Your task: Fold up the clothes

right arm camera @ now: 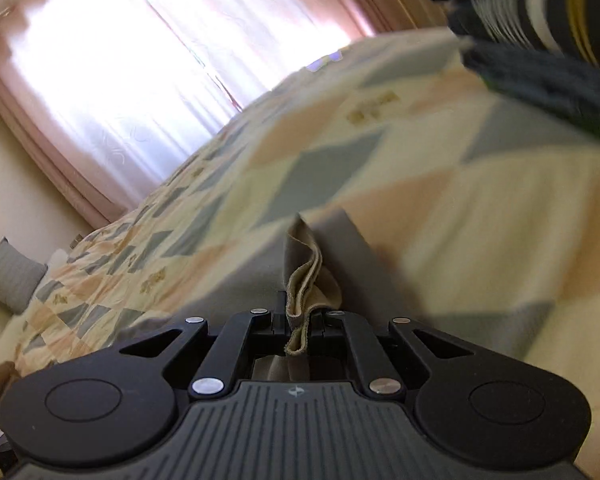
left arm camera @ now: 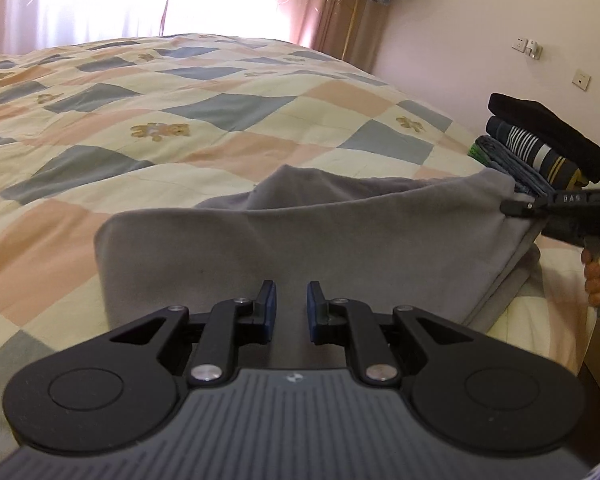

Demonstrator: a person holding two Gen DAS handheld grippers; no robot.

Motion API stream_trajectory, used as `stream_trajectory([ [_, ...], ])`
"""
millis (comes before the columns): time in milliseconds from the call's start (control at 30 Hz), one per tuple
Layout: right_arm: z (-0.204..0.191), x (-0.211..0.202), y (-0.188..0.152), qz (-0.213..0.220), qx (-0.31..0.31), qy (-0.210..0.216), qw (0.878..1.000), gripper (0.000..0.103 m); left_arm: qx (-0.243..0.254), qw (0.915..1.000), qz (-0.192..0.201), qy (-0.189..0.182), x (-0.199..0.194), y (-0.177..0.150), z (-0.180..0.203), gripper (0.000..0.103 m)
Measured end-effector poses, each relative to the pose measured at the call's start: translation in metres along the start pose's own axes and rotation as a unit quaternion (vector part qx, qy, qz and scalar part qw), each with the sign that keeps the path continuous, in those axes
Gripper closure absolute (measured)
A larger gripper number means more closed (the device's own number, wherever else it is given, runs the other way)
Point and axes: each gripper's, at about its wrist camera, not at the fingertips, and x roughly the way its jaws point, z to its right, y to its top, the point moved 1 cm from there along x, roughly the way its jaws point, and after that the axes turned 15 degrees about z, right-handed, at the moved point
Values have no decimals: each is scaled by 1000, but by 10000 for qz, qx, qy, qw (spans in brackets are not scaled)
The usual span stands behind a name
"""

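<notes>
A grey garment (left arm camera: 300,236) lies partly folded on the patchwork bed (left arm camera: 180,120), its right corner lifted. My left gripper (left arm camera: 291,312) is open and empty, its fingers just above the garment's near edge. My right gripper (left arm camera: 516,206) shows at the right of the left wrist view, shut on the garment's raised right corner. In the right wrist view that gripper (right arm camera: 298,328) is shut on a bunched hem of the grey garment (right arm camera: 304,280), which hangs forward between the fingers.
A stack of folded clothes (left arm camera: 540,148) sits at the bed's right edge, black on top, striped below; it shows blurred in the right wrist view (right arm camera: 540,40). A curtained window (left arm camera: 140,0) is behind the bed. A grey cushion (right arm camera: 10,276) lies far left.
</notes>
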Motion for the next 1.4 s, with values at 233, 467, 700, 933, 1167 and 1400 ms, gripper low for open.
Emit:
stream_trajectory([
  [233,12,-3,10,267,108,-30,9996,97,48,10000,27,82,9,7,-6,91],
  [467,14,3,-1,352,100,-588,9976,71,138,9998,56,139,10,12,-7,91],
  [700,-53,2,-10,617,-1792,-547,9803,79,633,9979,-69,-142,37,20,1,91],
  [933,-27,82,-18,-95,-1876,-944,9777,96,368,9979,-523,-30,95,18,-35,100],
  [1167,-50,58,-5,309,-1922,-965,9761,82,362,9974,-98,-619,67,52,-10,98],
  [1400,-29,93,-14,93,-1874,-1242,9744,97,509,9962,-577,-402,121,36,-7,100],
])
